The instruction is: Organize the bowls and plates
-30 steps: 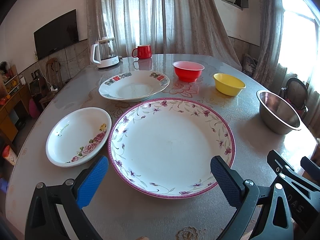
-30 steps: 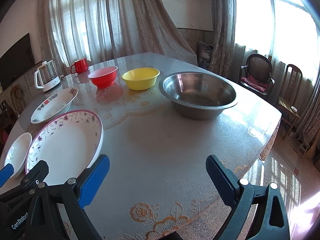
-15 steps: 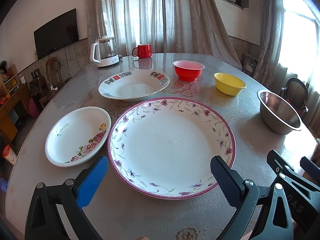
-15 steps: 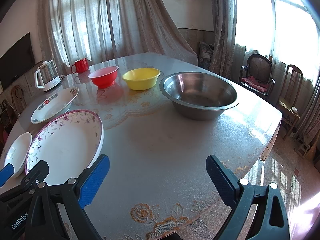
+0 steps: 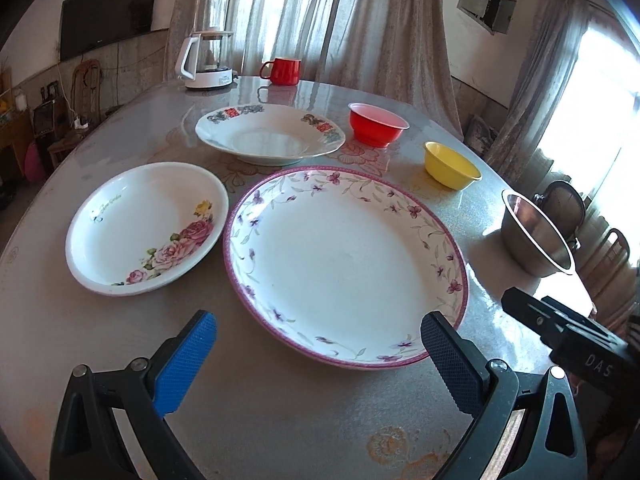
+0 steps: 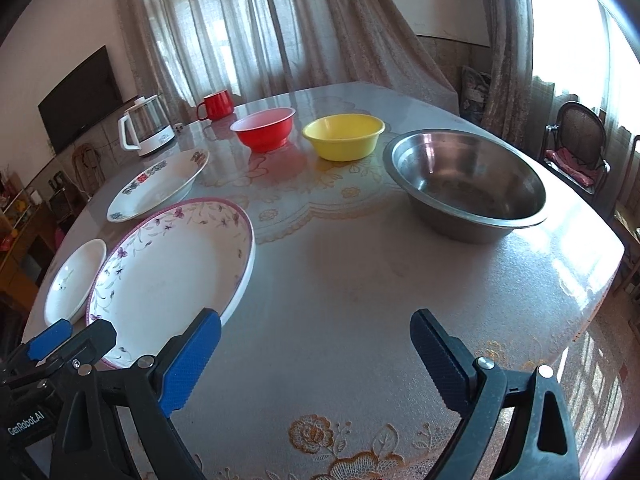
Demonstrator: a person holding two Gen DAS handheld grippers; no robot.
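White porcelain, the large purple-flowered round plate (image 5: 344, 260) lay near the tabletop's (image 6: 360, 280) front edge, directly ahead of the left claw (image 5: 320, 344), held wide and empty; the right claw (image 6: 316, 344), equally wide, was offset rightward.

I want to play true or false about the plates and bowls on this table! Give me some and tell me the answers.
1. The red bowl sits inside the yellow bowl. False: they stand side by side, apart.
2. The steel bowl is empty. True.
3. The left gripper holds the purple-flowered plate. False: it is open, holding nothing.
4. The rose plate lies beside the purple-flowered plate. True.
5. The right gripper is open. True.
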